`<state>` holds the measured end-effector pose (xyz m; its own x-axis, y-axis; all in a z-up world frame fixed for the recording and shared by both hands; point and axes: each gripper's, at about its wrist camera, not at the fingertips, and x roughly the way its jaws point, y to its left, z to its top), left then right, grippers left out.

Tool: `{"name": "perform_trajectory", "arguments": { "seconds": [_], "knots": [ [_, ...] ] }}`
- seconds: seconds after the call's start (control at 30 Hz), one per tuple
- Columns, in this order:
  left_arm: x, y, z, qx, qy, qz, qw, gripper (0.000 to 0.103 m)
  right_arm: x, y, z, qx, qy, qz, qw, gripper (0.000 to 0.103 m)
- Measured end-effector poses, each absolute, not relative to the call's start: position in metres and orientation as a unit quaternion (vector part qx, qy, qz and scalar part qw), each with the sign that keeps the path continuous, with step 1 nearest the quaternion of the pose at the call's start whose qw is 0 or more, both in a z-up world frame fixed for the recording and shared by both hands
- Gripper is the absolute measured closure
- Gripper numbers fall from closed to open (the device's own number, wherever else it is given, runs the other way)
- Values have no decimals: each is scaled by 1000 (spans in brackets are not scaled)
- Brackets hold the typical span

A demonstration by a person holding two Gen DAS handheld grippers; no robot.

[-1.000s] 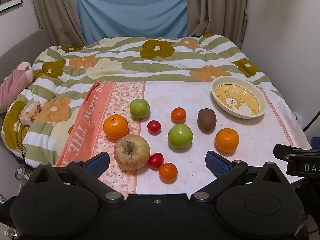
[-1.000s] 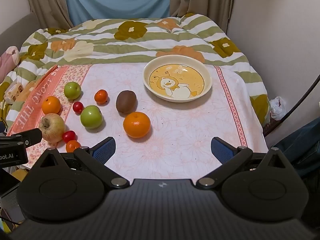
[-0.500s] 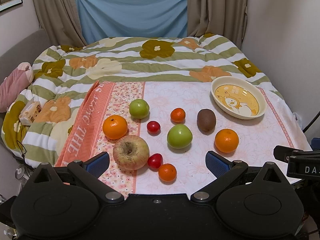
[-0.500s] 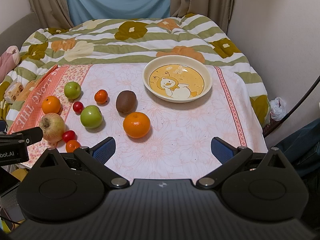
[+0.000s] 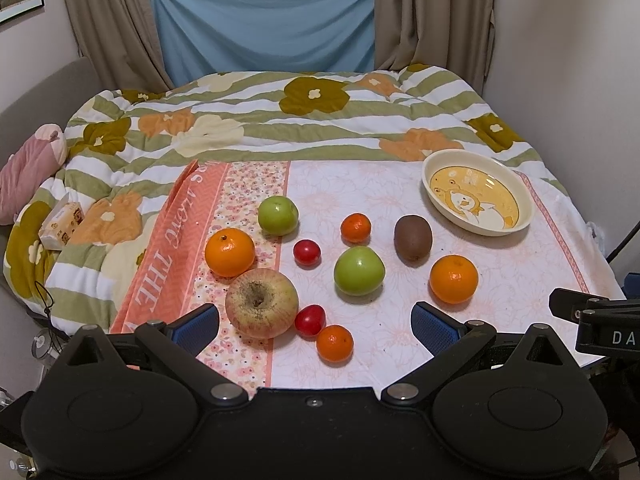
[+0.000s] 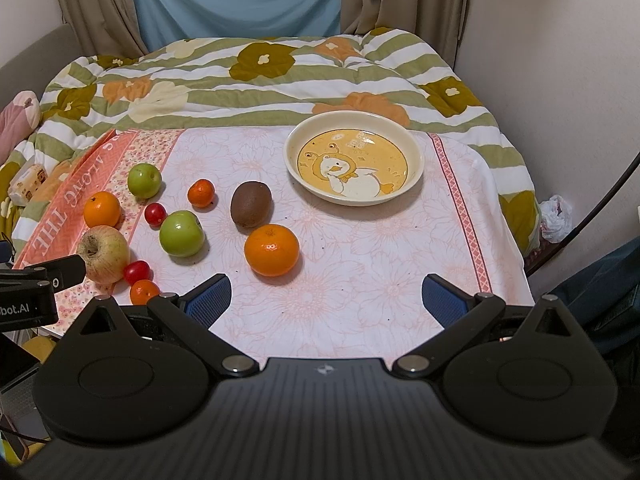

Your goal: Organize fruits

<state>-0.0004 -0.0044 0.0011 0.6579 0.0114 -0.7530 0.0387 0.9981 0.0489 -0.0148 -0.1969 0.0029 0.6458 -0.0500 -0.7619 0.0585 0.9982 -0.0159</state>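
Left gripper (image 5: 315,322) wide open, nothing between the blue pads, low at the near edge of the cloth. Right gripper (image 6: 326,294) likewise spread and empty, at the bottom of its frame. Versus 1.0 s ago: essentially no change, only a slight drift of the left view; no fruit has moved.

Fruit all loose on the pink floral cloth (image 5: 400,208), none in the dish. Left wrist view, centre to lower left:
- big yellow-red apple (image 5: 261,303) nearest the left pad, stem pit facing up
- cherry tomato (image 5: 310,320) touching or just beside it, small tangerine (image 5: 335,343) just right of that
- orange (image 5: 229,251) above the apple, on the patterned strip
- green apple (image 5: 278,215) further up, second green apple (image 5: 359,270) mid-frame
- second cherry tomato (image 5: 307,251) between them, small tangerine (image 5: 355,227) upper centre
- kiwi (image 5: 413,237) right of centre, orange (image 5: 453,279) below it

Cream dish (image 6: 294,146) with a yellow cartoon print, empty, upper centre-right in the right view, well apart from the fruit; kiwi is the nearest piece.

Around it: striped floral duvet (image 5: 280,120), pink plush (image 5: 28,168) and a tissue pack (image 5: 60,220) at left edge, blue sheet (image 5: 260,20) over the window between tan curtains.
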Motion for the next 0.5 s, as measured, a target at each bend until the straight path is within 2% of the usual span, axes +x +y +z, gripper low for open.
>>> {"name": "perform_trajectory", "arguments": {
  "seconds": [0.5],
  "knots": [
    [0,-4,-2,30,419,-7,908,0,-16,-197,3,4,419,-32,907,0]
  ]
}}
